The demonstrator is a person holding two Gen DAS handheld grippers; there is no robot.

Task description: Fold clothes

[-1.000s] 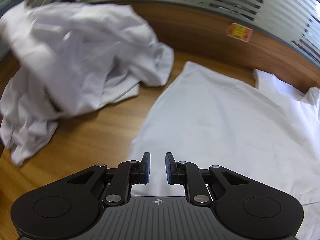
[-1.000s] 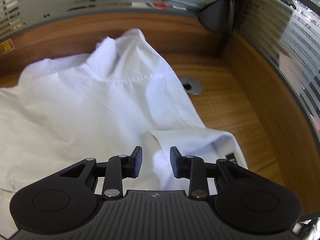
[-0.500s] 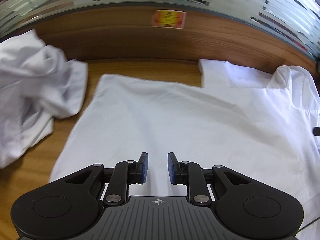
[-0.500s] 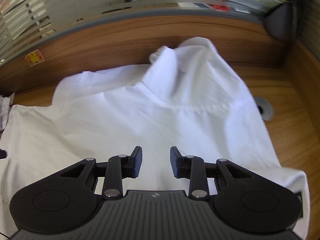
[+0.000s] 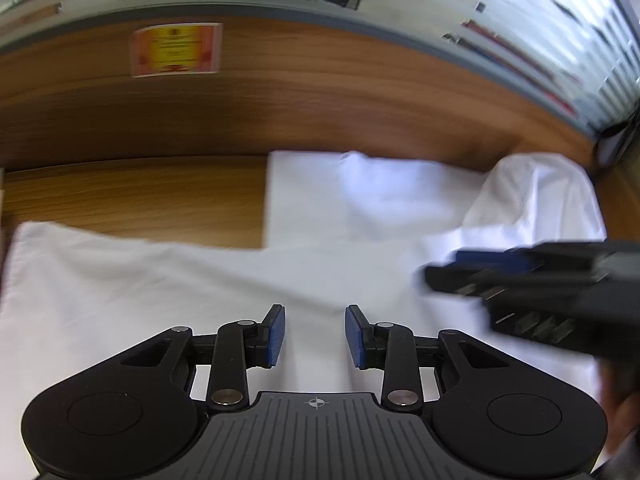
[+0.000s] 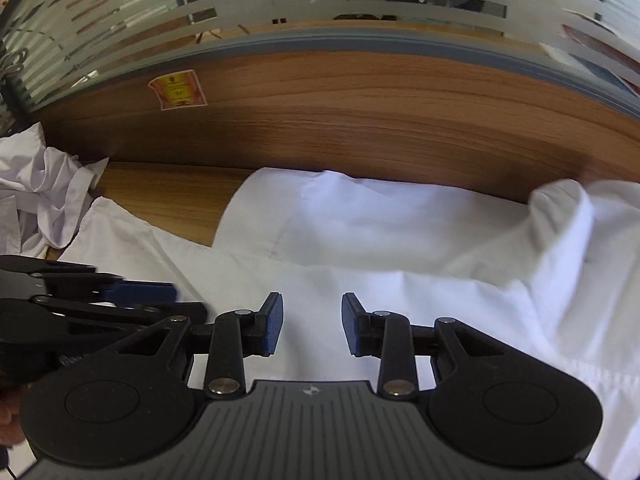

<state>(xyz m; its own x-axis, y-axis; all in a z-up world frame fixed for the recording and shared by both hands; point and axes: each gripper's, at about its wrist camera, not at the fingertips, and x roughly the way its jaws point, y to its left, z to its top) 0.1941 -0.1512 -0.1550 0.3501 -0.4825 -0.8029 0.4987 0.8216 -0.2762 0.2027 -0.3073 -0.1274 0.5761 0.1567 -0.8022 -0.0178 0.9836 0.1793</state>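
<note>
— What's the cloth like?

— A white shirt (image 5: pixel 168 280), thin smooth woven fabric, spread mostly flat on the wooden surface (image 5: pixel 132 196). One sleeve (image 5: pixel 360 196) lies as a squared flap toward the back, and the collar end (image 6: pixel 560 232) humps up in soft folds on the right.

— And the surface?

— Warm brown wood grain, with a raised wooden back panel (image 6: pixel 360 120) carrying a yellow and red sticker (image 6: pixel 178 90). Above it runs frosted, striped glass (image 6: pixel 320 4).

— Where are the tools?

— Both hover over the shirt's middle, side by side. The left gripper (image 5: pixel 315 335) has blue ribbed fingers (image 5: pixel 276 334) that have just been parting, with only a gap and the cloth below between them. The right gripper (image 6: pixel 312 330) also stands parted, clasping nothing.

— Anything in the way?

— In each wrist view the other tool pokes in from the side, blurred. A crumpled pile of white clothes (image 6: pixel 44 196) sits at the far left, just beside the shirt's hem.
</note>
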